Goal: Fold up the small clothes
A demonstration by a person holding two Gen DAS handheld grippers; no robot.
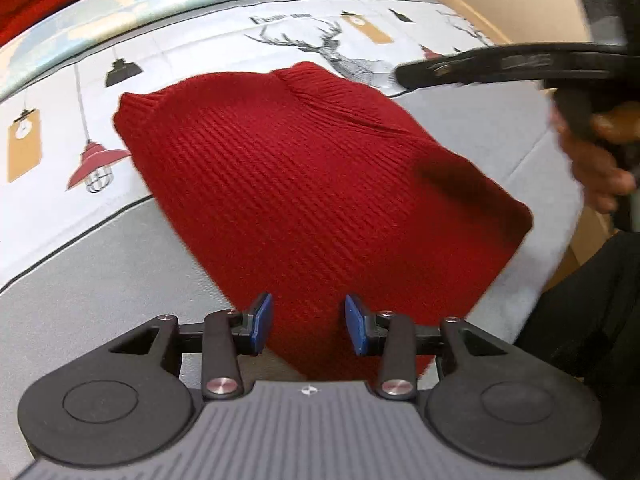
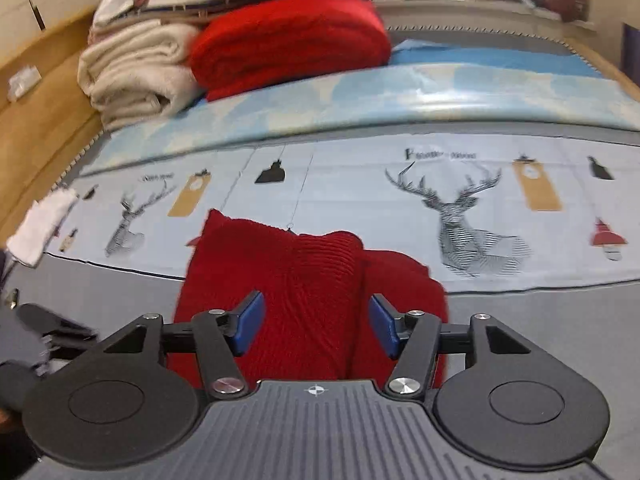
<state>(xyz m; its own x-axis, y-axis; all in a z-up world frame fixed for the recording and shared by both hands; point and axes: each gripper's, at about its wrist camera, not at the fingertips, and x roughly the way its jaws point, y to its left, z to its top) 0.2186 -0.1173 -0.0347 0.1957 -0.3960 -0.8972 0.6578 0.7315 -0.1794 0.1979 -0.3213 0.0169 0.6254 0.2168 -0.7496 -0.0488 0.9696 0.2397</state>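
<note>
1. A red ribbed knit garment (image 1: 320, 184) lies partly folded on a bed, over the grey sheet (image 1: 100, 280) and the near edge of a white printed cloth (image 2: 360, 200) with stags and hanging lamps.
2. In the left wrist view, the left gripper (image 1: 308, 324) hovers over the garment's near edge. Its blue pads (image 1: 262, 320) stand a moderate way apart, the knit shows in the gap, and neither pad presses on it.
3. In the right wrist view, the right gripper (image 2: 316, 326) hangs above the garment's near middle, where a lengthwise fold ridge runs away from the camera. Its jaws stand wider than the left's and hold nothing.
4. The right gripper appears blurred at the far right of the left view, in a person's hand (image 1: 600, 168), beside the garment's right edge.
5. The garment's ribbed cuff or hem lies at the far end, pointing toward the printed stag (image 2: 460, 216).
6. Far left on the bed sits a stack of folded textiles: a red knit (image 2: 288, 36) beside cream blankets (image 2: 136, 76).
</note>
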